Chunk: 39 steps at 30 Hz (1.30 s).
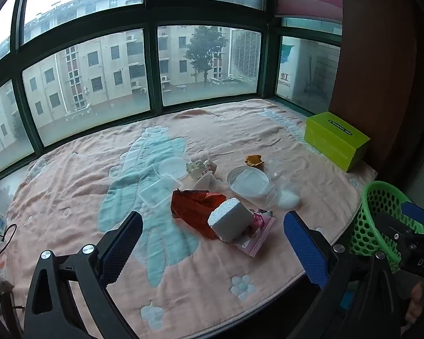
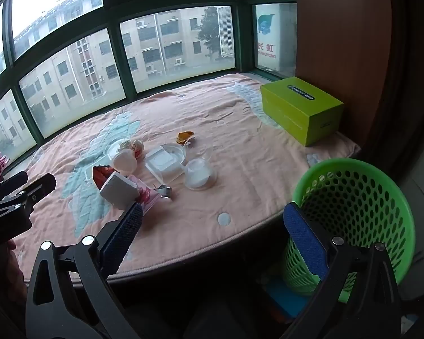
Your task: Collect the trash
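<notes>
On the window ledge lies a pink blanket [image 1: 70, 175] with a pale blue cartoon print, and the trash sits in a loose cluster near its middle. At the right, against the brown wall, stands a lime-green box [image 2: 302, 110] with a dark oval label on its lid; the lettering there is too small to read. A green perforated basket [image 2: 361, 197] stands beside the ledge's front right edge, its lower part hidden behind the right gripper [image 2: 212, 226]. Through the side pane a sign appears mirrored and only partly legible.

Among the trash, a white foam block [image 1: 231, 220] rests on a red crumpled wrapper [image 1: 192, 206] and a pink packet [image 1: 260, 234]. Behind them are clear plastic lids and tubs [image 1: 248, 182], hard to separate from each other, then a small orange scrap [image 1: 253, 160].

The left gripper [image 1: 212, 234] has its fingers wide apart with nothing between them; so does the right. "DAS" is printed on the right gripper's body, cut off by the frame edge.
</notes>
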{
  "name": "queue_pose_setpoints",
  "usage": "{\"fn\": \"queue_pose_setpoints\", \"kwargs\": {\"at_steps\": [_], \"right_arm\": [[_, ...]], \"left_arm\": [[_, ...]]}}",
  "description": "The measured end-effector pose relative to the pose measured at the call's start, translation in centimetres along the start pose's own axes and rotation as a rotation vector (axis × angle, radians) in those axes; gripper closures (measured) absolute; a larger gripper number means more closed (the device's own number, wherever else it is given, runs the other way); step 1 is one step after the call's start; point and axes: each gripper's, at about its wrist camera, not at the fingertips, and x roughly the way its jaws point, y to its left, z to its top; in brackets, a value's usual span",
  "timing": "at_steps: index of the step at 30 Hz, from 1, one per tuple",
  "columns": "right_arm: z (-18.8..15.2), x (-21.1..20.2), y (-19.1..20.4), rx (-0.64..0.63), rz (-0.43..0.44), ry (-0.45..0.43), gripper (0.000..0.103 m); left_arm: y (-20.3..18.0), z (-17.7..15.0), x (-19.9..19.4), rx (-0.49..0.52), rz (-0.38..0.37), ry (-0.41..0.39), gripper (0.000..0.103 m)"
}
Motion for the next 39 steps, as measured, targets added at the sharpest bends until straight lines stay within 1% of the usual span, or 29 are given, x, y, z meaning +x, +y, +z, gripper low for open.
{"fn": "queue_pose_setpoints", "kwargs": {"at_steps": [9, 39], "right_arm": [[0.1, -0.02, -0.08, -0.002, 0.0, 0.004, 0.005], [0.07, 0.28, -0.02, -0.001, 0.0, 0.006, 0.005]], "left_arm": [[0.03, -0.02, 0.01, 0.005, 0.01, -0.006, 0.006], [0.0, -0.17, 0.34, 0.006, 0.009, -0.003, 0.006]]}}
